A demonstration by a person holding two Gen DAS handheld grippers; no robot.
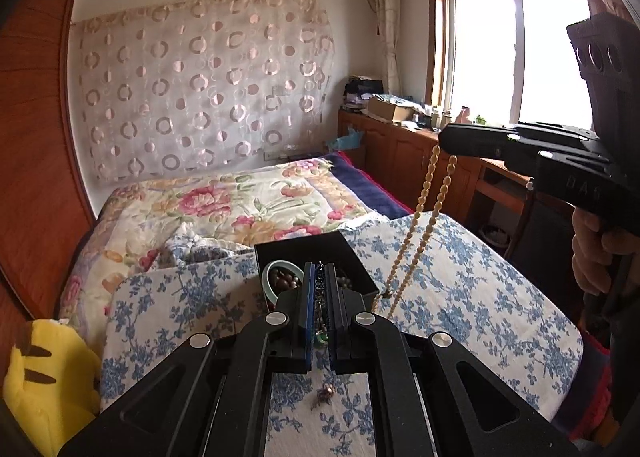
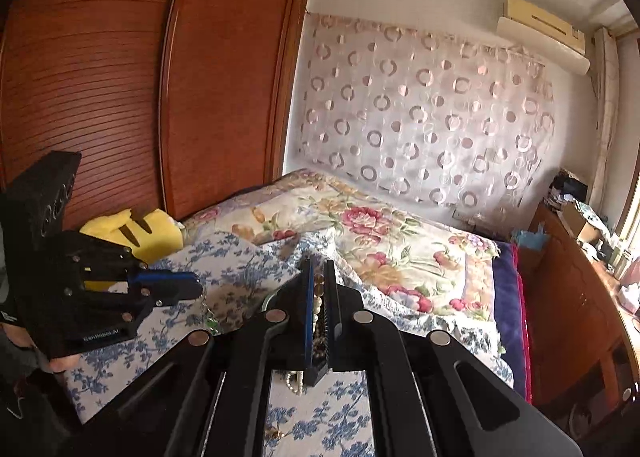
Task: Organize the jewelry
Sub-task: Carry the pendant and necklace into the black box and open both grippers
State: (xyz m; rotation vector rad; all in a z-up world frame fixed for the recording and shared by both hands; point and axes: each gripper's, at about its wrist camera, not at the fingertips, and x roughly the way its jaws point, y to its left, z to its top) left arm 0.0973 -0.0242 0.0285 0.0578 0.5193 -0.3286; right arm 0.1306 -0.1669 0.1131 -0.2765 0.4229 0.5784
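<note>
A black jewelry box sits on the blue-flowered bedspread. It holds a green bowl of dark beads. My left gripper is shut on a thin dark chain that hangs over the box; it also shows in the right wrist view. My right gripper is shut on a cream beaded necklace, held high so the strand hangs to the bed beside the box. In the right wrist view the beads sit between the shut fingers.
A small dark trinket lies on the bedspread near me. A yellow plush toy lies at the bed's left edge. A wooden wardrobe stands on the left, wooden cabinets under the window on the right.
</note>
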